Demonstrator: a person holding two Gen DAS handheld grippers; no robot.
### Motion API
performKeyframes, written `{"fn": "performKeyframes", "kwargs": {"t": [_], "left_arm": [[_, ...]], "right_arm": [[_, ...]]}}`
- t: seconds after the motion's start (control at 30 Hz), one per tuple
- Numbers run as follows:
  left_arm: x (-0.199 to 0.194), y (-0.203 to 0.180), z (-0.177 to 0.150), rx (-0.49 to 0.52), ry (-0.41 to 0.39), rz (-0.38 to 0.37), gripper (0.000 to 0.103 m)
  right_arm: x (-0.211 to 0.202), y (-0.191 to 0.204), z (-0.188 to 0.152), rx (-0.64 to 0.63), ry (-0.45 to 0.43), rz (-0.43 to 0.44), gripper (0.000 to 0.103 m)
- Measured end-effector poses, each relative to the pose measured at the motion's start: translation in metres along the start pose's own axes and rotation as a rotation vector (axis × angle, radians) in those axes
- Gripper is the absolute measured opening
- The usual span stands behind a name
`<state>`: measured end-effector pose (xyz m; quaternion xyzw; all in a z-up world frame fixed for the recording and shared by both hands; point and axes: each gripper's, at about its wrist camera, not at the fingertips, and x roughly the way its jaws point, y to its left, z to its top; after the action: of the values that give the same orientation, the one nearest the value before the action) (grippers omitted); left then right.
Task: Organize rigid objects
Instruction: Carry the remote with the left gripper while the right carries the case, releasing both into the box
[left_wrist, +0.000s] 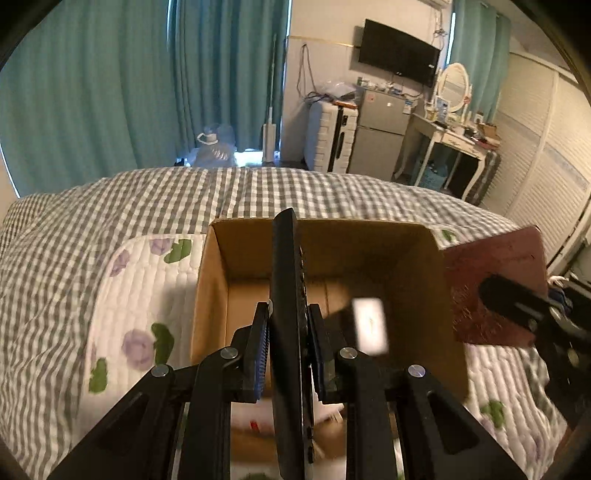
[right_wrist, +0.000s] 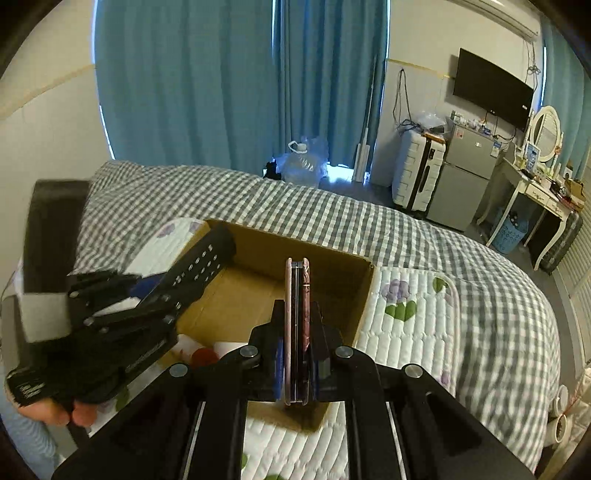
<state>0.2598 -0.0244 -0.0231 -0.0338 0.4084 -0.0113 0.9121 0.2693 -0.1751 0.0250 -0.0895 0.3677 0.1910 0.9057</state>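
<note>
Black fingers of the left claw (left_wrist: 287, 326) fill the bottom centre of the left view, clenched on a black remote (left_wrist: 286, 295) held on edge, its tip reaching the middle of the frame above the open cardboard box (left_wrist: 448, 314). At the right edge of that view the right claw (left_wrist: 517, 306) pinches a dark red flat thing, apparently a phone in its case (left_wrist: 495, 288), just outside the box's right wall

From the right view, the right claw (right_wrist: 296, 332) sits bottom centre, gripping the phone in its case (right_wrist: 297, 314) edge-on, pink rim and dark red cover showing, over the box (right_wrist: 364, 295) in the middle of the frame. In the left part of that frame the left claw (right_wrist: 162, 302) pokes the remote (right_wrist: 201, 266) over the box's upper-left corner

Inside the box, lower down, a few things already lie: something white and something red, too blurred to name. So the sorting looks partly done; both held items are over or beside the box but not yet let go, and lowering and releasing them seems to be what remains. A quilted flowered pad (right_wrist: 406, 332) and checked bedspread (right_wrist: 332, 214) lie beneath
</note>
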Motion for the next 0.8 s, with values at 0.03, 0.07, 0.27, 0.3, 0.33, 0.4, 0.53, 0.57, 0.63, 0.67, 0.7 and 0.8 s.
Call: {"fn": "performKeyframes", "kwargs": {"t": [0.03, 0.07, 0.27, 0.3, 0.33, 0.4, 0.53, 0.57, 0.63, 0.67, 0.7, 0.8], "left_arm": [[0.004, 0.001, 0.000, -0.003, 0.005, 0.002, 0.020], [0.011, 0.003, 0.001, -0.005, 0.011, 0.007, 0.020], [0.034, 0.001, -0.006, 0.008, 0.025, 0.026, 0.020], [0.035, 0.000, -0.007, 0.012, 0.023, 0.028, 0.022], [0.037, 0.001, -0.006, 0.016, 0.022, 0.035, 0.023], [0.037, 0.001, -0.006, 0.011, 0.019, 0.041, 0.036], [0.023, 0.004, -0.002, -0.001, -0.016, 0.020, 0.056], [0.017, 0.004, -0.001, 0.003, -0.028, 0.015, 0.056], [0.007, 0.006, 0.002, 0.005, -0.047, 0.019, 0.056], [0.000, 0.009, 0.004, 0.005, -0.059, 0.019, 0.056], [-0.006, 0.012, 0.005, 0.003, -0.072, 0.023, 0.056], [-0.022, 0.021, 0.007, 0.007, -0.100, 0.056, 0.056]], "right_arm": [[0.007, -0.002, -0.001, -0.001, 0.003, 0.000, 0.009], [0.013, -0.004, -0.001, -0.001, 0.007, 0.003, 0.009], [0.047, -0.012, -0.007, -0.001, 0.041, 0.028, 0.009], [0.051, -0.013, -0.008, 0.000, 0.044, 0.030, 0.009], [0.055, -0.014, -0.009, 0.003, 0.049, 0.032, 0.009], [0.059, -0.015, -0.012, 0.007, 0.055, 0.036, 0.009], [0.059, -0.014, -0.014, 0.014, 0.063, 0.033, 0.009], [0.058, -0.014, -0.014, 0.013, 0.064, 0.031, 0.009], [0.056, -0.013, -0.013, 0.017, 0.064, 0.028, 0.009], [0.055, -0.012, -0.012, 0.022, 0.066, 0.029, 0.009], [0.055, -0.011, -0.011, 0.028, 0.068, 0.032, 0.009], [0.060, -0.005, -0.009, 0.042, 0.081, 0.043, 0.009]]}}
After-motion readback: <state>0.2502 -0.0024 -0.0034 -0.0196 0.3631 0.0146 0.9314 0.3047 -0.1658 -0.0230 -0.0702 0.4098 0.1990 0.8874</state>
